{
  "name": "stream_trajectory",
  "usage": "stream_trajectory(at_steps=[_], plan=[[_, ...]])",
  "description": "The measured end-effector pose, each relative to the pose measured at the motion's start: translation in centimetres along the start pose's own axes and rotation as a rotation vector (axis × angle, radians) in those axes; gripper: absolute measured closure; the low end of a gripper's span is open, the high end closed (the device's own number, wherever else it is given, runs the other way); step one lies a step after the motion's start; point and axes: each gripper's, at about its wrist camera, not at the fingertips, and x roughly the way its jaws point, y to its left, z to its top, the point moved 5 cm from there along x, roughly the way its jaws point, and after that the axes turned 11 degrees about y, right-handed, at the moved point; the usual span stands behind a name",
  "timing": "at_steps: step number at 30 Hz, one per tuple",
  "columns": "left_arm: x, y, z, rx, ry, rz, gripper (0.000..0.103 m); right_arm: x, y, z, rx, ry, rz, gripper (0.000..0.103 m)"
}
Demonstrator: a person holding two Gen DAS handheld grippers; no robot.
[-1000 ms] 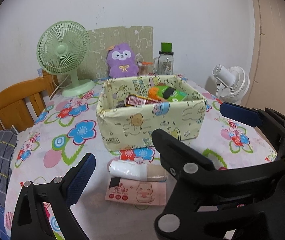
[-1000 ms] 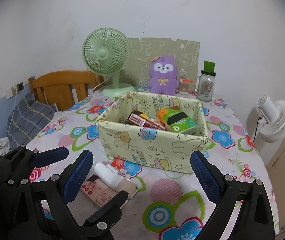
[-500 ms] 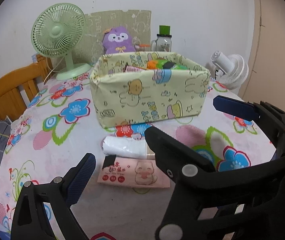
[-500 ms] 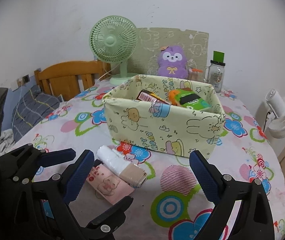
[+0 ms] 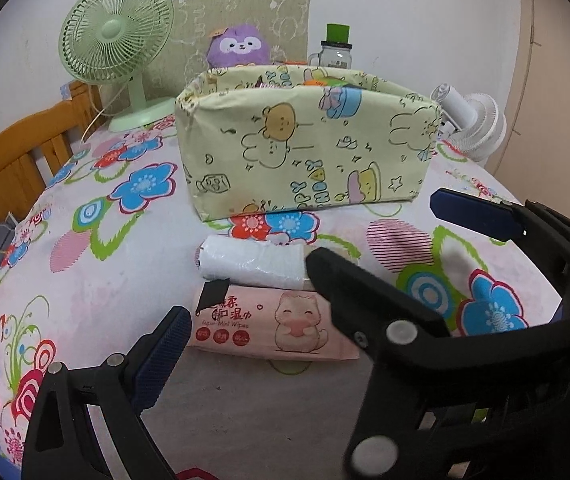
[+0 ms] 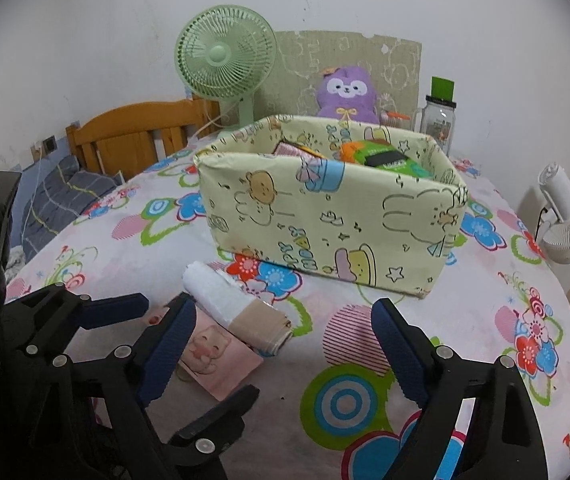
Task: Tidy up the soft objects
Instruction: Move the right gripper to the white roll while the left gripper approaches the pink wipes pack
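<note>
A white roll with a tan end [image 5: 253, 264] [image 6: 221, 296] lies on the floral tablecloth, touching a pink wet-wipes pack [image 5: 269, 328] [image 6: 221, 356] in front of it. Behind both stands a pale yellow cartoon fabric box [image 5: 309, 152] [image 6: 325, 216] holding green and orange packets. A purple plush [image 5: 239, 46] [image 6: 347, 90] sits behind the box. My left gripper [image 5: 285, 320] hangs open low over the wipes pack; its right finger is hidden behind my right gripper. My right gripper [image 6: 283, 306] is closing, its jaws still wide and pressing on nothing, with the roll's tan end between them.
A green desk fan [image 5: 117, 36] and a green-lidded bottle [image 6: 441, 116] stand at the back by the wall. A white fan [image 6: 569, 216] sits off the table's right edge. A wooden chair back [image 5: 17, 160] is at the left. The two grippers' fingers interleave.
Both grippers have sunk toward the table and tilted, so the box looms taller and the roll and wipes pack are closer. The right jaws have narrowed a little.
</note>
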Motion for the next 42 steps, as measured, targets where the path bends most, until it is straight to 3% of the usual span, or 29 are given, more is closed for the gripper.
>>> stream_trajectory(at_steps=[18,25,32,42], plan=[[2.1,0.7,0.2,-0.011,0.038,0.014,0.006,2.1,-2.1,-0.7,0.052,0.072,-0.020,0.016],[1.6,0.6,0.3,0.003,0.013,0.031,0.019,2.0,-2.2,-0.6,0.066,0.075,-0.008,0.016],[1.2,1.0,0.3,0.005,0.010,0.017,0.022,2.0,-1.2,-0.3,0.042,0.076,0.015,0.016],[1.0,3.0,0.2,-0.014,0.016,0.078,0.022,2.9,0.7,0.8,0.008,0.077,0.049,0.016]])
